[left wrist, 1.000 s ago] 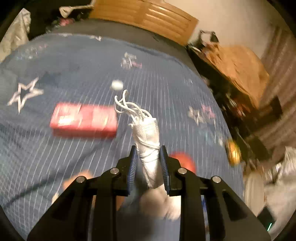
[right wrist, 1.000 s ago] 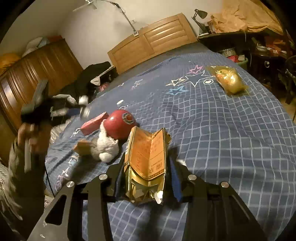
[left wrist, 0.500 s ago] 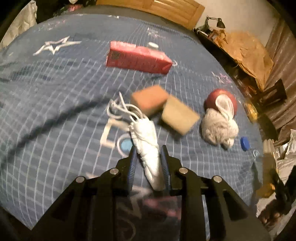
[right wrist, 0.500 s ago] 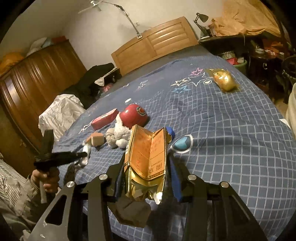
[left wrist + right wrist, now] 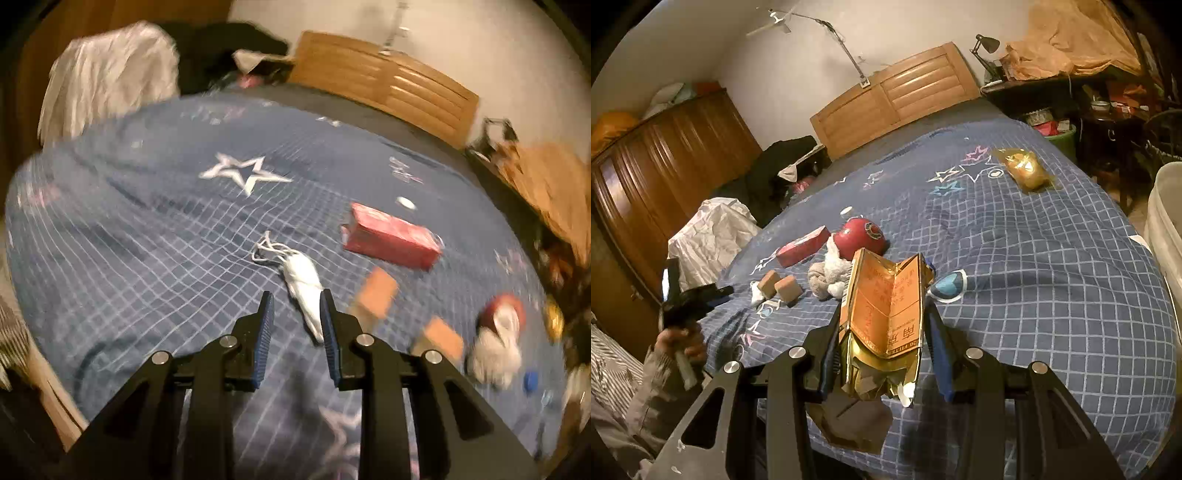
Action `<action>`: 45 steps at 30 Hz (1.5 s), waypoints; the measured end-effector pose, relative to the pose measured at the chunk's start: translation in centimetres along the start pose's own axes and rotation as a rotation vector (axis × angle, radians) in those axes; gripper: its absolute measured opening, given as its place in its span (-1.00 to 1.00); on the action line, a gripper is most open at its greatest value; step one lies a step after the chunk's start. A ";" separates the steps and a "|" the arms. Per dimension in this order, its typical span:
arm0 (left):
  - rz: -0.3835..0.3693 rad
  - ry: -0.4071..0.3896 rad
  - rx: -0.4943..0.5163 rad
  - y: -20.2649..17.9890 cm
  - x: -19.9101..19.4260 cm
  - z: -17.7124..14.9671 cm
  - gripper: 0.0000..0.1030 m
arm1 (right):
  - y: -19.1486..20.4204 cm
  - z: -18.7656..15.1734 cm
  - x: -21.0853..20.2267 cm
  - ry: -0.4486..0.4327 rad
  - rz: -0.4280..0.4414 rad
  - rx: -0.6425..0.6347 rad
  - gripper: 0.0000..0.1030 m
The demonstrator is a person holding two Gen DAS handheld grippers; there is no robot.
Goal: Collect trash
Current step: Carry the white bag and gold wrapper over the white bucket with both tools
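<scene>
My left gripper (image 5: pixel 295 314) stands open over the blue checked bedspread (image 5: pixel 147 236). A crumpled white face mask (image 5: pixel 301 278) with ear loops lies on the bed, touching only the right finger's inner face. My right gripper (image 5: pixel 886 317) is shut on a flattened orange and gold carton (image 5: pixel 886 314), held above the bed's near edge. On the bed lie a red box (image 5: pixel 391 240), two tan sponge blocks (image 5: pixel 779 286), a red ball (image 5: pixel 862 236), a white rag (image 5: pixel 831 273), a blue bottle cap (image 5: pixel 530 380) and a gold wrapper (image 5: pixel 1025 170).
A wooden headboard (image 5: pixel 897 92) stands at the far end. A brown wardrobe (image 5: pixel 657 162) and a white cloth heap (image 5: pixel 709 232) are at the left. A cluttered dark desk (image 5: pixel 1089 99) and a white bin (image 5: pixel 1167 229) are at the right.
My left gripper has opened and let go of the white mask, which now rests on the bedspread, and it has pulled back and swung left. My right gripper keeps its hold on the carton.
</scene>
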State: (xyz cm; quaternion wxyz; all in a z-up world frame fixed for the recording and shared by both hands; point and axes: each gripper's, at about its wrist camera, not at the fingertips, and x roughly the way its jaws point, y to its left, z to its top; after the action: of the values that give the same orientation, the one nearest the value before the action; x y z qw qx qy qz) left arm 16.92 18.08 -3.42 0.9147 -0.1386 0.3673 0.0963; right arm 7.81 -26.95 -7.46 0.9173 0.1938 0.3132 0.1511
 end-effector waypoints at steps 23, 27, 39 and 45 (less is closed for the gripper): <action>-0.284 -0.116 0.093 -0.9 -7.2 -5.1 -0.81 | 3.2 -1.3 -3.8 -0.035 -0.015 -0.099 -0.16; -0.178 -0.071 0.073 -0.7 -2.9 -3.0 -0.79 | 3.1 -1.4 -3.6 -0.023 -0.019 -0.098 -0.16; -0.117 0.154 -0.120 1.7 9.5 0.6 -0.52 | 3.4 -1.8 -1.9 0.018 -0.038 -0.107 -0.16; -0.100 0.038 -0.098 2.5 3.4 -0.1 -0.56 | 3.1 -1.7 -1.7 0.008 -0.038 -0.099 -0.16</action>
State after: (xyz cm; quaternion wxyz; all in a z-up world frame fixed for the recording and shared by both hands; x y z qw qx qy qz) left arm 18.54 20.66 -6.31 0.9033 -0.2032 0.3721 0.0658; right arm 4.95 -24.45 -6.35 0.9272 0.1416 0.3128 0.1497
